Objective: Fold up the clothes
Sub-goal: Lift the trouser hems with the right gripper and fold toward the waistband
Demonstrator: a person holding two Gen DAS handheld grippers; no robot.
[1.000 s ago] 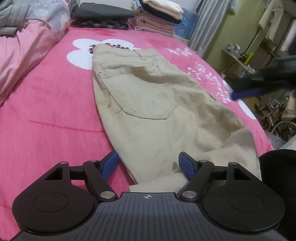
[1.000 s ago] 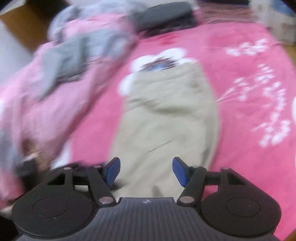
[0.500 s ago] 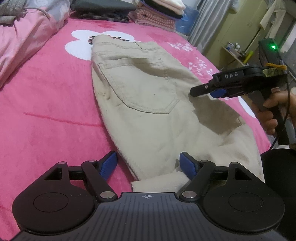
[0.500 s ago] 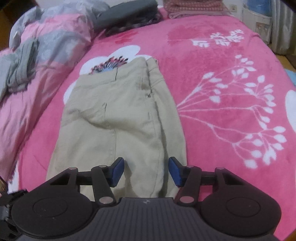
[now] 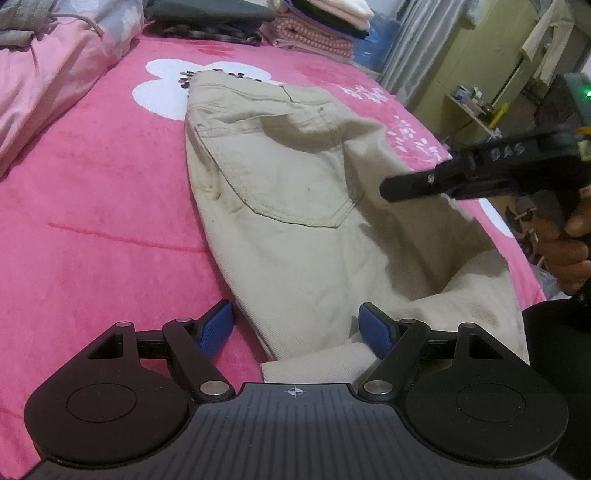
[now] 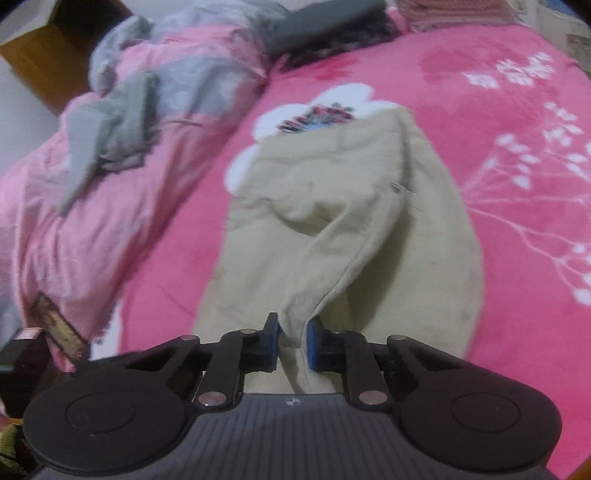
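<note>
Beige trousers (image 5: 295,221) lie on the pink bed cover (image 5: 92,221), waistband toward upper centre of the left wrist view, back pocket facing up, hem end at lower centre

Right hand-held gripper (image 6: 292,341): jaws have just been closing, now clamped on a raised ridge of trouser fabric at lower centre of the right wrist view; cloth tents up from the bed into the pads. In the left wrist view it comes in from the right edge, a hand (image 5: 569,247) on its handle

Left hand-held gripper (image 5: 297,328): jaws wide apart, nothing gripped. Left pad over bare pink cover, right pad over the trousers, left long edge of the trousers running between them

Open room: bare cover left of the trousers and to their right up to the white branch print (image 6: 535,192). Rumpled pink-grey duvet (image 6: 129,166) fills upper left of the right wrist view. Folded stacks (image 5: 317,26) at the top edge, well apart from the waistband
</note>
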